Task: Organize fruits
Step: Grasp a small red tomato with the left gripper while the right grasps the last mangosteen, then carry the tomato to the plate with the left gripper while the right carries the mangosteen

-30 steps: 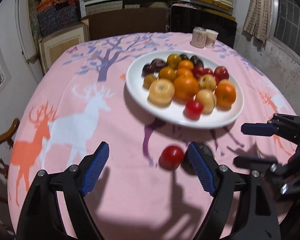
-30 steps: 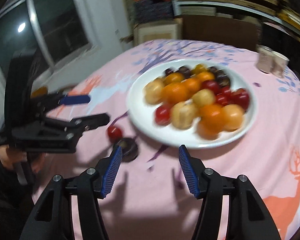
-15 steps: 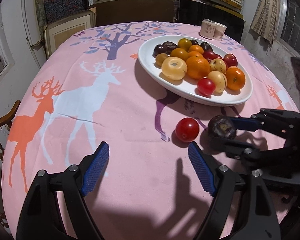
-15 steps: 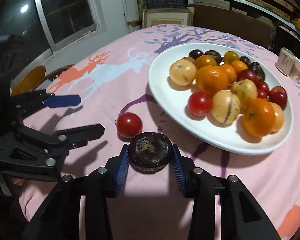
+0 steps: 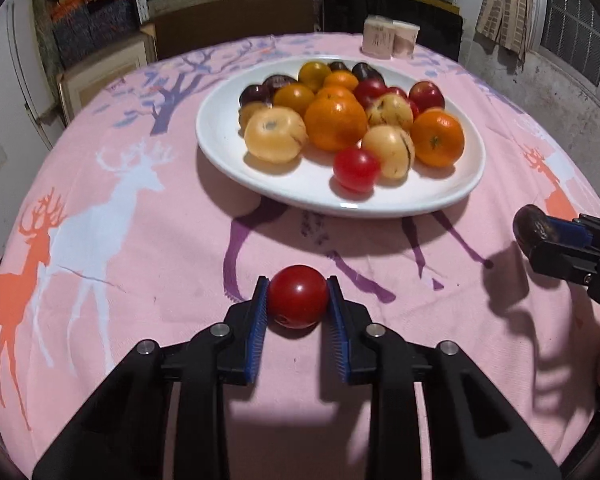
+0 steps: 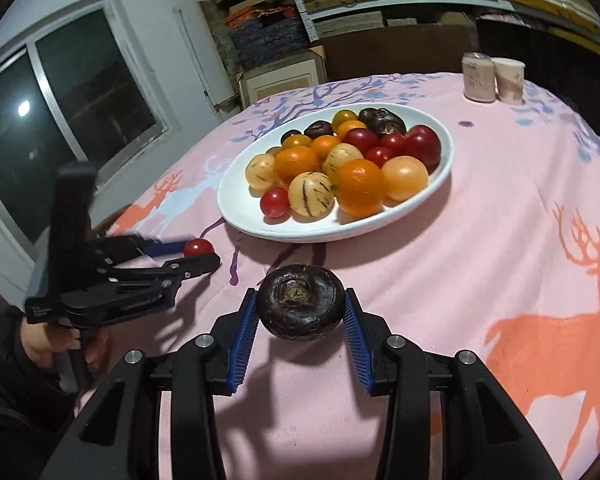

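Observation:
My left gripper (image 5: 298,294) is shut on a small red tomato (image 5: 298,296) low over the pink tablecloth, in front of the white plate (image 5: 228,148). My right gripper (image 6: 301,300) is shut on a dark purple-black round fruit (image 6: 301,307) and holds it just above the cloth. In the left wrist view that dark fruit (image 5: 530,229) shows at the right edge in the right gripper (image 5: 536,236). From the right wrist, the left gripper (image 6: 194,250) with the tomato (image 6: 198,246) appears at the left. The plate (image 6: 440,176) holds several oranges, yellow fruits, red tomatoes and dark fruits.
Two small pale cups (image 6: 492,78) stand at the table's far edge. Behind the round table are shelves, boxes and a dark chair back (image 5: 392,8). A window (image 6: 60,112) is at the left. A hand (image 6: 40,340) holds the left gripper's handle.
My left gripper moved forward and closed on the red tomato. My right gripper closed on the dark fruit, lifted it off the cloth and carried it to the right, away from the tomato.

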